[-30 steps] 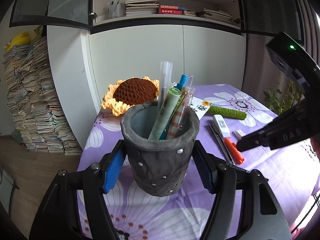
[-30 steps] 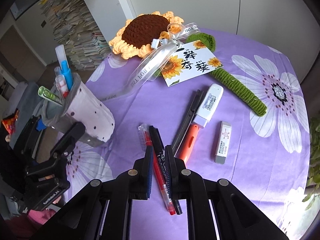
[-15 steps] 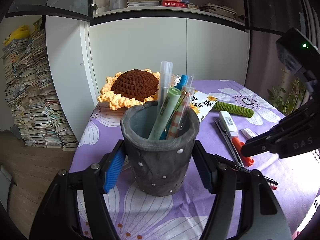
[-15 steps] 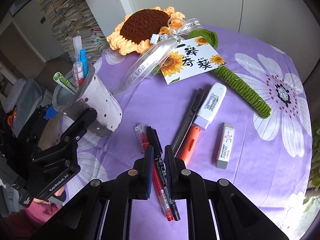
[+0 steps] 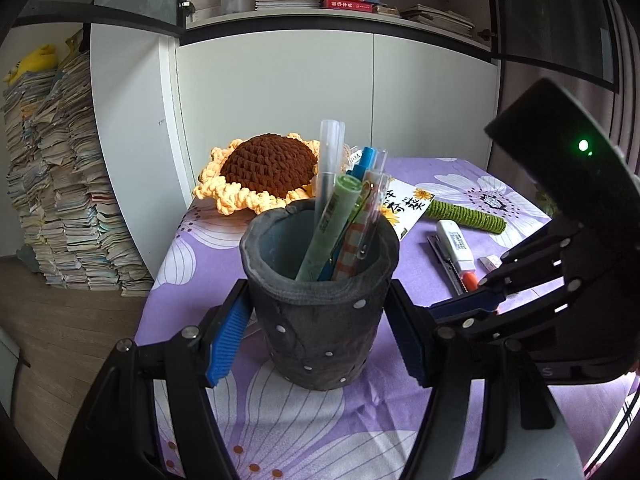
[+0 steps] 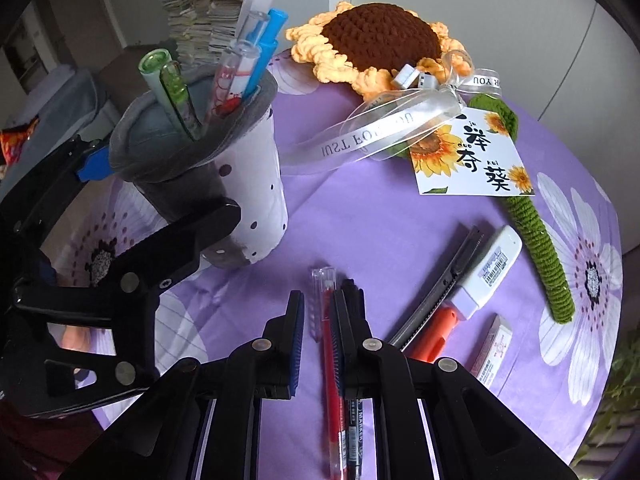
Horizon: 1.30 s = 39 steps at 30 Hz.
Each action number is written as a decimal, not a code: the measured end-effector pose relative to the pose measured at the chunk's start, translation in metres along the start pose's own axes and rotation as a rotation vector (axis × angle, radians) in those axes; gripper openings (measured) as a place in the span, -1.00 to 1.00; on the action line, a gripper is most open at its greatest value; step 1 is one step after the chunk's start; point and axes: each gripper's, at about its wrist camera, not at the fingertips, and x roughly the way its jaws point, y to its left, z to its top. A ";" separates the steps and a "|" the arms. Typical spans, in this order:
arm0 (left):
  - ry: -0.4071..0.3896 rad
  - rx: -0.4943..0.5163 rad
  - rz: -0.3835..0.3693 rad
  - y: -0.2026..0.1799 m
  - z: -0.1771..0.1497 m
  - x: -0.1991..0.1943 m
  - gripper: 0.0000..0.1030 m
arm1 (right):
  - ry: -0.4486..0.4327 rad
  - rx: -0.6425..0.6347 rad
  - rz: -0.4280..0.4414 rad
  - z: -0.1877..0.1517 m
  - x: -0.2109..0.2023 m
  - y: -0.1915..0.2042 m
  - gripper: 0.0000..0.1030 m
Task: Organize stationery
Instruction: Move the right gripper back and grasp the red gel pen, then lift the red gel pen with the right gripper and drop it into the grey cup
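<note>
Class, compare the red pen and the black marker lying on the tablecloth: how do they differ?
The red pen has a clear cap and a red barrel; the black marker is black with white lettering. The red pen runs between the right gripper's jaws; the black marker lies under its right-hand finger. Both lie flat, side by side, parallel.

Floral tablecloth [image 6: 380, 216] carries pens [image 6: 332, 360].

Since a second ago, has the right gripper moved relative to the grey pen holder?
Yes. In the left wrist view the right gripper has come down and closer to the grey pen holder, covering more of the purple tablecloth.
</note>
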 end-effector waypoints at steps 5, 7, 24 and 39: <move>0.000 0.017 0.018 -0.004 0.000 0.000 0.29 | -0.001 -0.015 -0.003 0.002 0.004 -0.001 -0.78; -0.002 0.028 0.025 -0.006 0.000 0.000 0.29 | 0.007 -0.016 -0.020 0.002 0.008 -0.004 -0.78; 0.001 0.025 0.027 -0.005 0.000 0.001 0.30 | -0.075 0.095 0.047 -0.005 -0.028 -0.022 -0.73; 0.005 0.048 0.045 -0.008 0.000 0.002 0.31 | -0.640 0.145 0.072 0.011 -0.205 -0.002 -0.73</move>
